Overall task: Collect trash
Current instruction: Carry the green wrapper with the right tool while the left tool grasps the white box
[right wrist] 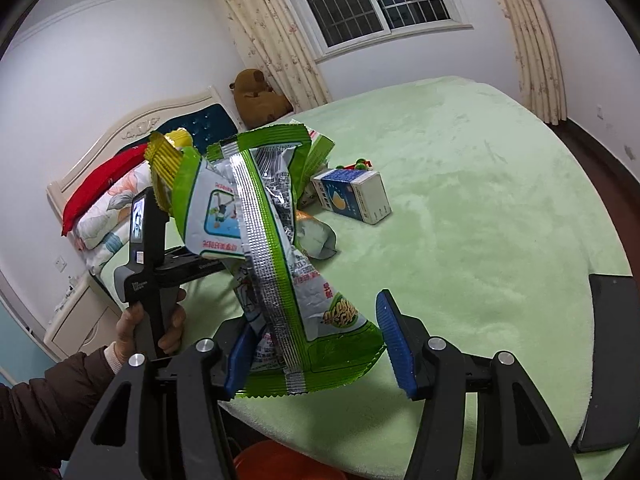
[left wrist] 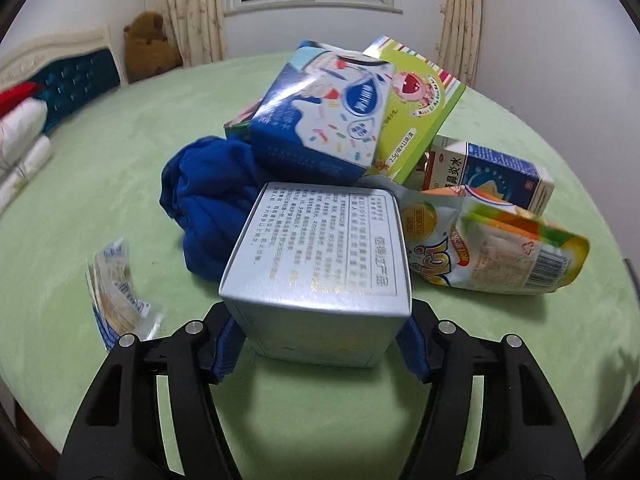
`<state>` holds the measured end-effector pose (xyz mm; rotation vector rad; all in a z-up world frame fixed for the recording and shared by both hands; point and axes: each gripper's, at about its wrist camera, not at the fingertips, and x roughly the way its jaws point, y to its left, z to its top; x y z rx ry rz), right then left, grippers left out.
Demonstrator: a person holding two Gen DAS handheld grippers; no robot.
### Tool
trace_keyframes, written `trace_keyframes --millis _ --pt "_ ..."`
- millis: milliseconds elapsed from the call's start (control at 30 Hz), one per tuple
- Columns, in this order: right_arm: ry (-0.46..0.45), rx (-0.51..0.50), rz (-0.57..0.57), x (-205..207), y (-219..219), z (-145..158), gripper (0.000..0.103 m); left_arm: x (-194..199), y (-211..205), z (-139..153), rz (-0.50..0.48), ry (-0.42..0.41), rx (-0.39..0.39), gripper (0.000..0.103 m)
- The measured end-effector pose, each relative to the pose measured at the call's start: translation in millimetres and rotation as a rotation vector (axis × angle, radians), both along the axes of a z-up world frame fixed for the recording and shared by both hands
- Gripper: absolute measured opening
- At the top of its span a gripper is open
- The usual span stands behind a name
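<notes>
My left gripper (left wrist: 320,350) is shut on a silver box (left wrist: 320,264) with printed text, held just above the green bed cover (left wrist: 100,208). Beyond it lie a blue-white carton (left wrist: 320,120), a green-yellow box (left wrist: 416,108), a blue-white medicine box (left wrist: 496,176), an orange-green snack pouch (left wrist: 500,252) and a blue cloth (left wrist: 208,200). A clear wrapper (left wrist: 116,284) lies at the left. In the right wrist view, my right gripper (right wrist: 316,344) stands wide open around a green-silver snack bag (right wrist: 276,248), with a yellow wrapper (right wrist: 164,160) behind the bag. The bag touches the left pad; the right pad is apart from it.
The bed has a headboard (right wrist: 160,124), red and floral pillows (right wrist: 108,188) and a brown teddy bear (right wrist: 256,96) by the curtains. The person's hand holds the left gripper's handle (right wrist: 148,272). A medicine box (right wrist: 352,196) lies on the bed. An orange object (right wrist: 280,460) sits below the bed edge.
</notes>
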<state>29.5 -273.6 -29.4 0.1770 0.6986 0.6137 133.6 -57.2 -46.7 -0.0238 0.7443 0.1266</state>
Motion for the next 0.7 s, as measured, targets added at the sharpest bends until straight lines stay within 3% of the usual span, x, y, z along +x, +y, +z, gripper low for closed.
trace_keyframes --millis 100,267,467,700 --pt "0.008 -0.001 -0.004 -0.6 2.6 -4.4 0.056 -2.2 -4.0 -1.4 -0.009 -0.017 0.019 0.061" --pt "0.020 -0.001 -0.008 -5.2 1.6 -4.3 0.056 -23.6 -3.6 9.5 -0.026 -0.039 -0.013 0.060" --pt "0.037 -0.013 0.032 -16.2 10.9 -6.9 0.056 -83.5 -19.3 29.4 -0.093 -0.076 -0.039 0.060" --pt "0.054 -0.033 0.102 -48.6 25.5 -10.2 0.056 -155.0 -44.2 30.4 -0.193 -0.080 -0.013 0.060"
